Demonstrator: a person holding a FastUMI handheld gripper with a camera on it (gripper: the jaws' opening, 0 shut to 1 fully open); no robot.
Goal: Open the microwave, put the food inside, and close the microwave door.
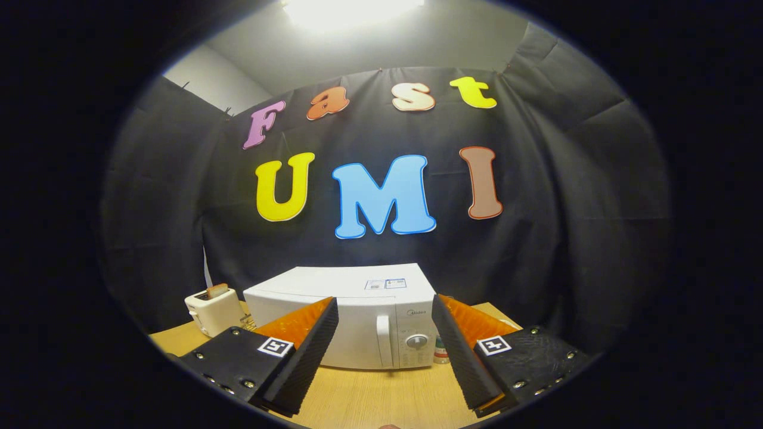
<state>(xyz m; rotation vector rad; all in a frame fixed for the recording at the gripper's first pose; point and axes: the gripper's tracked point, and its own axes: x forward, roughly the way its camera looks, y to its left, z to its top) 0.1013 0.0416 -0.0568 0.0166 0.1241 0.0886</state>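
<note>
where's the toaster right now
In the gripper view, the toaster stands on the table left of the closed microwave, beyond the open gripper.

The claw (384, 319) is held level and points toward the far side of the scene, with its two fingers (310, 351) spread wide apart. Nothing sits between them. A sliver at the near edge may be a fingertip, though it is too small to tell.

Single fisheye cam riding on the gripper (384, 310), looking forward along its two fingers, held level and a bit above the table (369, 396). Fingers spread wide apart, nothing between them. Faces the closed microwave (349, 316) front-on, just beyond the fingertips; toaster (213, 310) beyond the left finger. Booth wall behind, ceiling light above.
</note>
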